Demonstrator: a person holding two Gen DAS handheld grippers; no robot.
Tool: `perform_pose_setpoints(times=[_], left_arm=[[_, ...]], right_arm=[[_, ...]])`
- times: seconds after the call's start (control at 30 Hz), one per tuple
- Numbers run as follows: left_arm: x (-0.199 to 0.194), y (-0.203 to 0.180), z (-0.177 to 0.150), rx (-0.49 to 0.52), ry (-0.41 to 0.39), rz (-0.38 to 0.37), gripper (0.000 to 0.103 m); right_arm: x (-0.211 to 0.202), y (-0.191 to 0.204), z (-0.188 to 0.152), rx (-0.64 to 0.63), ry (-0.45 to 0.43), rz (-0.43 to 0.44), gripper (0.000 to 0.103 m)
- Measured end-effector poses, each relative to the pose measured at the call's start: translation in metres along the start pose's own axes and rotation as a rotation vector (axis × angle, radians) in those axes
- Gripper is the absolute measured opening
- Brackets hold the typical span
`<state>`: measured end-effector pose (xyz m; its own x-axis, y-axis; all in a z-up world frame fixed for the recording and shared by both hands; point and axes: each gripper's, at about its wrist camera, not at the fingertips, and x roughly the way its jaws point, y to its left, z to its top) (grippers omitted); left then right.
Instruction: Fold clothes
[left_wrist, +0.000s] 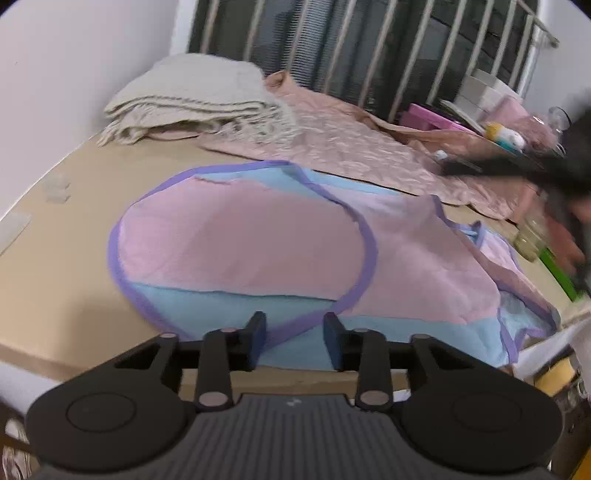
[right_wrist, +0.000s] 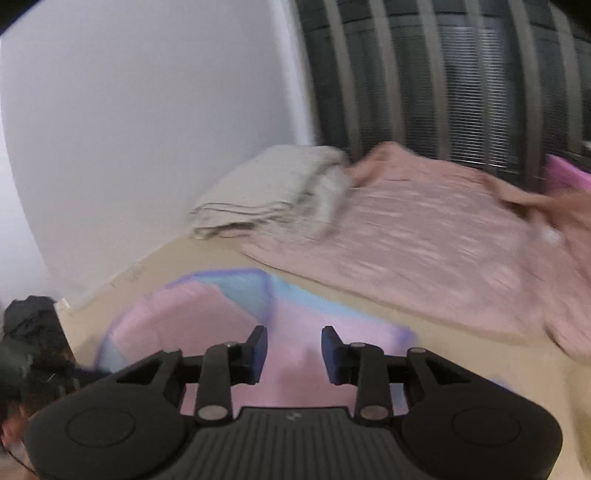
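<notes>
On the tan bed surface: pink-and-blue garment with purple trim, one rounded flap lying doubled over its middle. Left gripper at the near hem, fingers spread, holding nothing. Right gripper over the cloth, also spread; view blurred, so probably mid-move. Looks mid-fold. Any next fold needs both hem corners pinched.

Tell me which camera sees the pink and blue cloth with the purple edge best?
The left wrist view. There the pink and blue cloth lies sharp and almost whole on the tan surface, with its purple edge easy to follow. The right wrist view shows only part of the cloth, blurred and partly hidden behind the hand-held gripper.
</notes>
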<state>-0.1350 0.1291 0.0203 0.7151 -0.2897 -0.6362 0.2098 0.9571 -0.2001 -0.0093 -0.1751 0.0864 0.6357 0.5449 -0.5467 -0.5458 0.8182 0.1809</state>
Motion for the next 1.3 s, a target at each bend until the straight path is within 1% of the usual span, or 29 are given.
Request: perform_pose_setpoints(times=[0.07,0.13,0.2,0.23,0.3,0.33,0.37,0.4,0.5,0.63,0.7,0.73,0.77,0.8,0.83,0.87,0.93,0.97,1.0,1.03,1.07,1.13,1.23,1.3], left_arm=[[0.002,-0.002,0.002,0.020,0.001,-0.015,0.041],[0.006,-0.004,0.002,0.042,0.013,-0.030,0.040],[0.006,-0.007,-0.001,0.091,0.010,-0.029,0.034],[0.006,-0.008,-0.002,0.109,0.010,-0.029,0.029],[0.005,-0.004,-0.001,0.104,0.012,-0.027,0.014],[0.004,-0.001,-0.001,0.087,0.018,-0.040,0.002],[0.004,0.003,0.000,0.070,0.023,-0.052,0.000],[0.003,0.006,0.001,0.054,0.028,-0.063,0.000],[-0.009,0.008,-0.001,0.054,-0.005,-0.060,0.000],[-0.027,0.018,-0.005,0.028,-0.041,-0.070,0.000],[-0.030,0.024,-0.005,-0.006,-0.052,-0.067,0.000],[-0.028,0.025,-0.002,-0.022,-0.063,-0.071,0.002],[-0.026,0.026,0.000,-0.036,-0.072,-0.077,0.011],[-0.019,0.023,0.003,-0.019,-0.055,-0.098,0.018],[-0.012,0.019,0.006,-0.003,-0.039,-0.118,0.036],[-0.006,0.014,0.008,0.013,-0.041,-0.130,0.051],[0.009,0.001,0.012,0.034,-0.033,-0.112,0.052],[0.013,-0.004,0.012,0.053,-0.025,-0.102,0.048],[0.018,-0.009,0.012,0.072,-0.016,-0.092,0.043],[0.022,-0.013,0.012,0.090,-0.009,-0.082,0.035],[0.021,-0.013,0.010,0.093,-0.011,-0.080,0.022],[0.017,-0.012,0.006,0.099,-0.016,-0.076,0.009],[0.011,-0.011,0.000,0.109,-0.024,-0.070,0.003],[0.008,-0.010,-0.004,0.115,-0.029,-0.067,0.002]], right_arm=[[0.041,0.009,0.024,-0.008,0.065,0.004,0.031],[0.079,0.019,0.044,-0.018,0.121,-0.004,0.031],[0.109,0.027,0.056,-0.029,0.163,-0.014,0.031],[0.121,0.030,0.059,-0.040,0.179,-0.034,0.031],[0.143,0.036,0.064,-0.062,0.212,-0.074,0.031],[0.152,0.038,0.065,-0.073,0.229,-0.096,0.031],[0.160,0.038,0.065,-0.074,0.241,-0.109,0.031],[0.167,0.037,0.064,-0.069,0.250,-0.117,0.031],[0.181,0.034,0.060,-0.043,0.270,-0.133,0.031],[0.197,0.036,0.053,-0.037,0.288,-0.135,0.031],[0.199,0.037,0.052,-0.035,0.270,-0.149,0.027],[0.200,0.036,0.053,-0.024,0.268,-0.153,0.012],[0.200,0.035,0.054,-0.007,0.267,-0.152,0.003],[0.201,0.034,0.056,0.011,0.267,-0.152,0.003],[0.200,0.032,0.057,0.033,0.261,-0.145,0.003],[0.197,0.031,0.059,0.050,0.253,-0.136,0.003],[0.191,0.030,0.062,0.072,0.238,-0.120,0.003],[0.188,0.029,0.064,0.081,0.232,-0.111,0.003],[0.184,0.029,0.066,0.093,0.225,-0.098,0.003],[0.179,0.029,0.068,0.104,0.217,-0.087,0.003],[0.174,0.028,0.070,0.114,0.209,-0.076,0.003],[0.165,0.028,0.074,0.114,0.192,-0.070,0.003],[0.160,0.028,0.076,0.115,0.185,-0.060,0.003],[0.160,0.027,0.076,0.116,0.187,-0.058,0.003]])
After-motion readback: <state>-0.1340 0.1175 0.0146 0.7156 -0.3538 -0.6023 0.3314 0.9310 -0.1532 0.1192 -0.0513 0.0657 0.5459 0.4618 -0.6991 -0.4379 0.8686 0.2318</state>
